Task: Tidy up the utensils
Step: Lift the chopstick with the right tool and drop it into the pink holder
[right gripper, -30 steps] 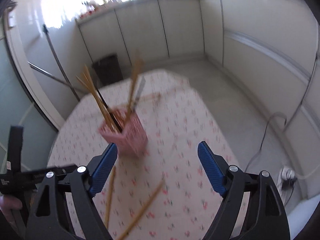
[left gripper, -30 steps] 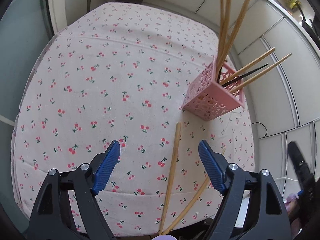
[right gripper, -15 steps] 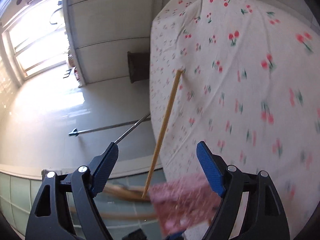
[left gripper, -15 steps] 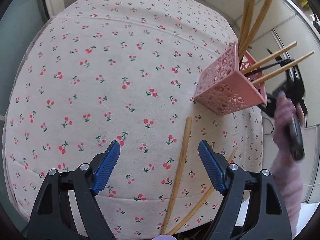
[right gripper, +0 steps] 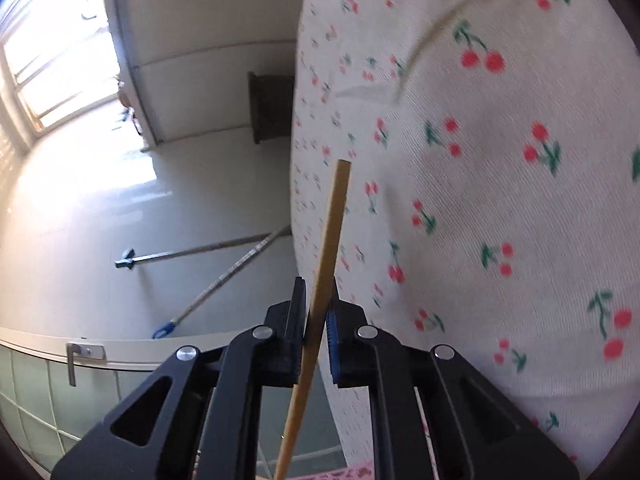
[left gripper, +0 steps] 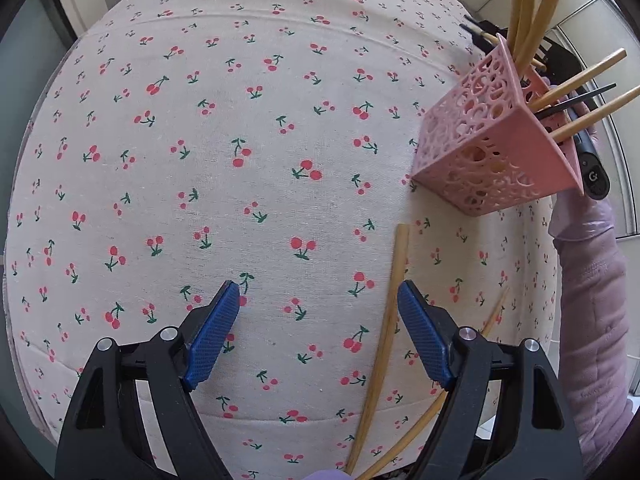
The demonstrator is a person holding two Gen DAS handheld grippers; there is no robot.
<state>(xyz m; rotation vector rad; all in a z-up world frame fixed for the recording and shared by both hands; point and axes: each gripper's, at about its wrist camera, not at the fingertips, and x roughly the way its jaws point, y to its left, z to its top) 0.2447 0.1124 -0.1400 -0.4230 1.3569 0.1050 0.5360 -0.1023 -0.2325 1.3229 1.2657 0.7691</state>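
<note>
A pink perforated utensil holder (left gripper: 492, 156) stands at the right of the cherry-print table and holds several wooden chopsticks and a black one. Two loose wooden chopsticks lie near the front edge, one (left gripper: 384, 320) straight, one (left gripper: 452, 392) slanted. My left gripper (left gripper: 318, 332) is open and empty above the cloth, its right finger beside the straight chopstick. My right gripper (right gripper: 318, 316) is shut on a wooden chopstick (right gripper: 326, 256) that sticks up out of the holder, whose rim shows at the bottom (right gripper: 356, 473). The right gripper's body shows behind the holder (left gripper: 592, 168).
The cherry-print tablecloth (left gripper: 240, 140) covers a rounded table that drops off at the front and right. A sleeved arm (left gripper: 588, 320) reaches along the right edge. A dark bin (right gripper: 272, 104) and a mop (right gripper: 216, 284) stand on the floor beside the table.
My right gripper has closed on a chopstick standing in the holder. My left gripper has moved lower and closer to the cloth, staying open.
</note>
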